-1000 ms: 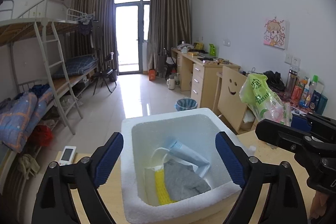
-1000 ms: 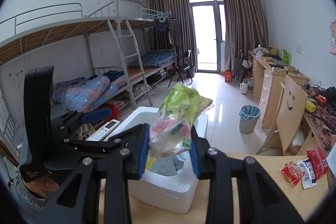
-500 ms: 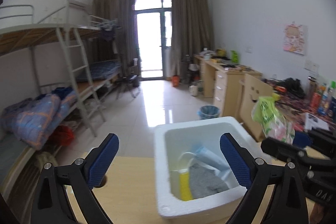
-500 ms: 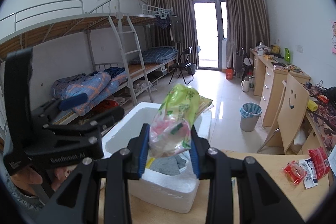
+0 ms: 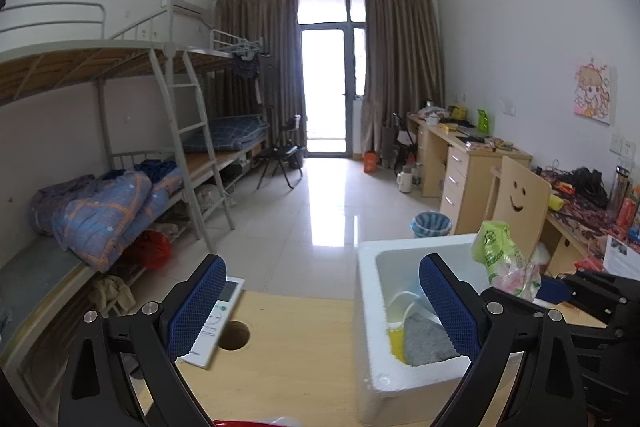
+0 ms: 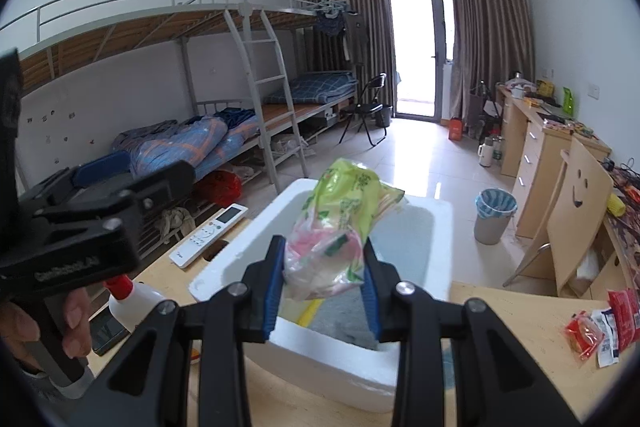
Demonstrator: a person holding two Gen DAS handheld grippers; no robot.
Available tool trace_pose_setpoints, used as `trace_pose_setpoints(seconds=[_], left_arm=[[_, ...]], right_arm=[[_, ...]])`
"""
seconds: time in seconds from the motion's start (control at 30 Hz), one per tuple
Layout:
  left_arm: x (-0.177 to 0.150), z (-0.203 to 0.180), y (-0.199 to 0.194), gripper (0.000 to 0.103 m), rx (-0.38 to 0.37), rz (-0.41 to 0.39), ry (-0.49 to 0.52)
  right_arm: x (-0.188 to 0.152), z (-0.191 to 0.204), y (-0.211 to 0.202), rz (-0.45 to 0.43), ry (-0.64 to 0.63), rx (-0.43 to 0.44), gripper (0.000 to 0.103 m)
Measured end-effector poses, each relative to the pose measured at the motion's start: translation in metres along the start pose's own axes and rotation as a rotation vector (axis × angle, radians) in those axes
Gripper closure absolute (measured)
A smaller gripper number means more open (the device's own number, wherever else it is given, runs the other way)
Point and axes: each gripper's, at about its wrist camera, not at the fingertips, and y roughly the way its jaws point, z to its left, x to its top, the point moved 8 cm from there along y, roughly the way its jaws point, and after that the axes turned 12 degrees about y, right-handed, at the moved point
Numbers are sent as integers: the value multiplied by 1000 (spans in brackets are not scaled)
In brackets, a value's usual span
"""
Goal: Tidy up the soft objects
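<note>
Since a second ago my left gripper [image 5: 320, 303] has swung off to the left, so the foam box [image 5: 370, 311] that sat between its fingers now lies to its right, and the remote [image 5: 214, 319] has come into view by its left finger. Its jaws are spread wide with nothing between them. My right gripper [image 6: 323, 281] is clenched on the plastic bag [image 6: 340, 227], gripping its lower, clear end, while the green top stands up and leans away from me. The bag hangs over the near part of the box, above the grey cloth [image 6: 344, 319] and the yellow item [image 6: 310, 309] already inside. So the box opening lies straight below and slightly ahead of the right fingers; I judge that the right hand, being nearer, only needs to lower and let go.
</note>
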Motion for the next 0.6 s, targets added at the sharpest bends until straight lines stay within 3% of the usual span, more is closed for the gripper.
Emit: trace_pose_setpoints(seconds=[0.33,0.6], left_arm=[[-1,17,-9,2,28,-9,-17],[-2,25,-7,2,34,-8,-32]], right_arm=[[-3,1,14,33,-3,-5,63],[-2,-1,23,45,1,-38,36]])
